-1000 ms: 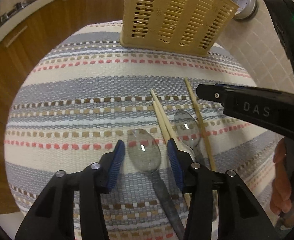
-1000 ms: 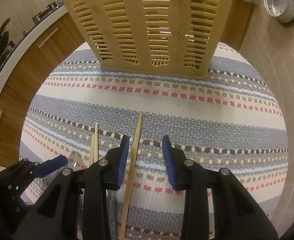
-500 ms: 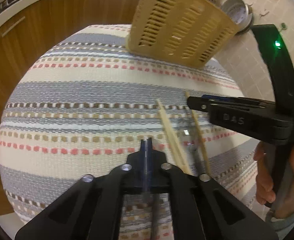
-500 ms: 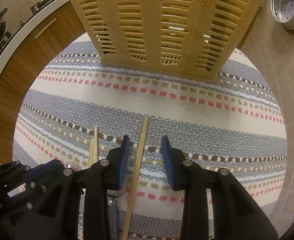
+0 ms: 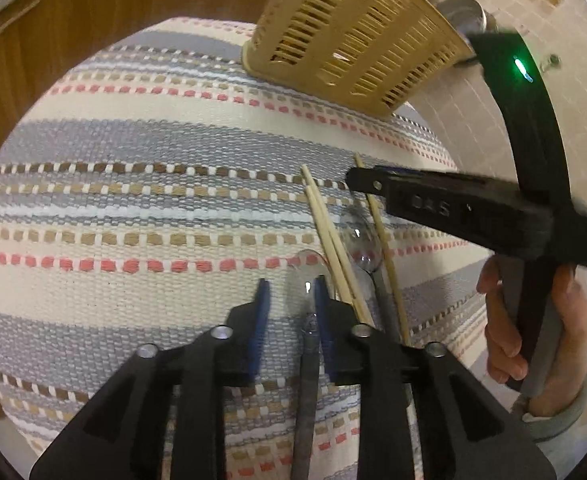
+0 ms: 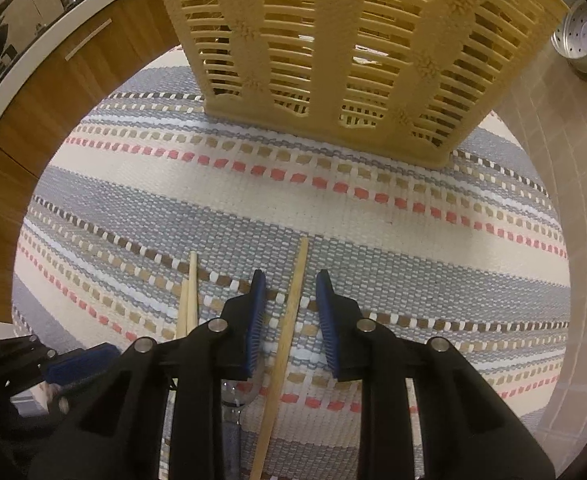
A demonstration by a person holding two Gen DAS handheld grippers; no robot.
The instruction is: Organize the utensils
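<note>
Spoon [image 5: 307, 280] lies on the counter mat, bowl between parted left tongs [image 5: 289, 300], which were shut half a second ago: grip released, pickup unsecured. Right tongs [image 6: 291, 300] straddle a single chopstick [image 6: 289, 332], open.

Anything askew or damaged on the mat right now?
No damage or spill shows. The chopsticks and two clear spoons lie loose and overlapping on the striped mat, outside the basket. One chopstick lies apart from the pair.
</note>
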